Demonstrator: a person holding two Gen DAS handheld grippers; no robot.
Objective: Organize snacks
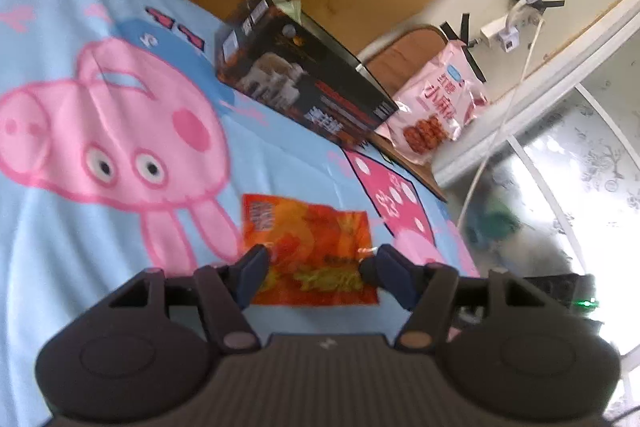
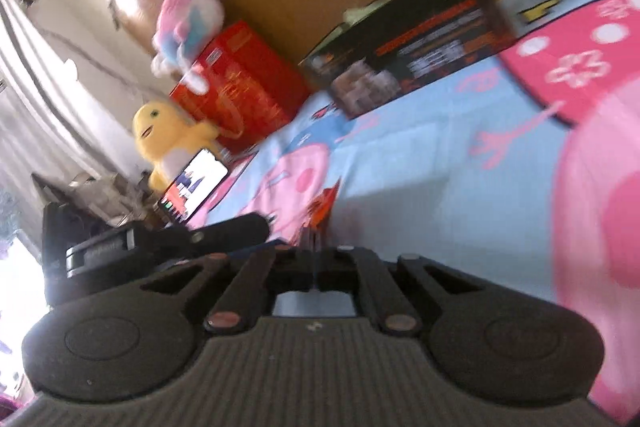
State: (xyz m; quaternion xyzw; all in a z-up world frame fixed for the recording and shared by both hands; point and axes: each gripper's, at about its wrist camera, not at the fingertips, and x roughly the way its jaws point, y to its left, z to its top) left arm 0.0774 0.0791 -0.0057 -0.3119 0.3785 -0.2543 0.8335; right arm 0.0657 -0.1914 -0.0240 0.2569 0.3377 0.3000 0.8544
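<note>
Left claw [image 1: 316, 267] half open, straddling the near end of the orange packet [image 1: 310, 247]; its fingertips [image 1: 252, 263] flank it, and contact is unclear from the left wrist view. The packet lies flat on the blanket [image 1: 80, 227], long axis running straight ahead of the claw. Right claw [image 2: 314, 247] pinched shut on an edge of the same packet [image 2: 322, 207], seen edge-on, so both hands are at it. Further ahead, well apart: the dark box [image 1: 304, 83] on its side. The pink bag [image 1: 434, 107] sits just past it.
</note>
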